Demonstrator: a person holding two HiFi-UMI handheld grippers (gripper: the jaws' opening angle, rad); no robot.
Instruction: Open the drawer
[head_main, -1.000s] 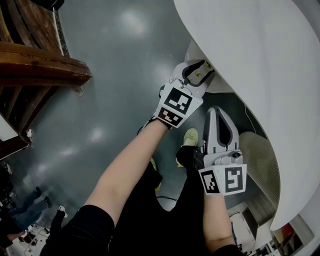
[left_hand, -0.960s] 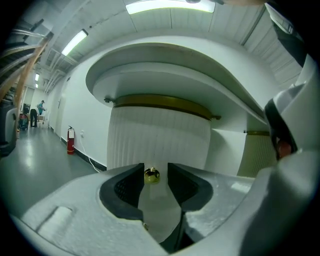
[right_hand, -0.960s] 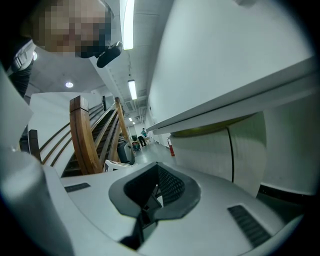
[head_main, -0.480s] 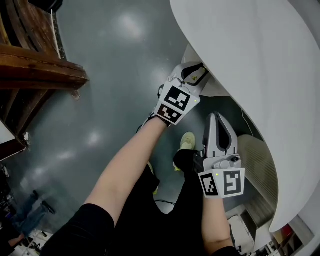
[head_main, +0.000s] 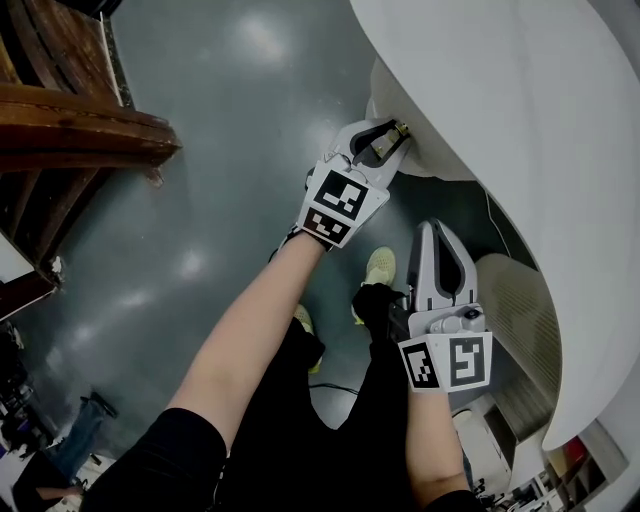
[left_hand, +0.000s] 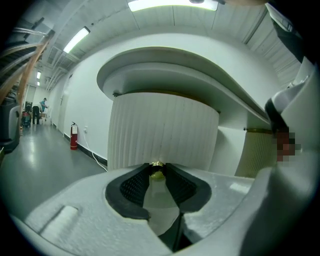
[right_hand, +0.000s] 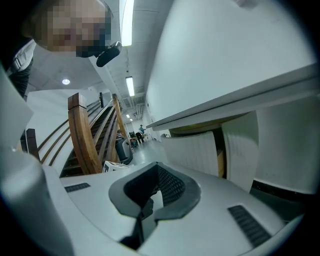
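Observation:
A white ribbed drawer front (left_hand: 165, 130) curves beneath the white desk top (head_main: 500, 120). A small brass knob (left_hand: 157, 164) sticks out of the drawer front. My left gripper (left_hand: 157, 169) reaches almost level to the knob. Its jaws are closing, with the knob between the black pads (left_hand: 131, 186) at their tips. From above, the left gripper (head_main: 398, 132) is tucked under the desk edge against the drawer unit (head_main: 425, 165). My right gripper (head_main: 437, 226) hangs lower and nearer, shut on nothing, pointing under the desk. In its own view the right gripper (right_hand: 156, 167) holds nothing.
A dark wooden stair rail (head_main: 70, 120) stands at the left over glossy grey floor (head_main: 230, 150). A second ribbed cabinet (head_main: 515, 320) sits under the desk at right. The person's shoes (head_main: 380, 268) are below the grippers. A fire extinguisher (left_hand: 74, 136) stands by the far wall.
My left gripper has edged up and right to the drawer front, and its jaws have narrowed around the brass knob. The right gripper has stayed in place.

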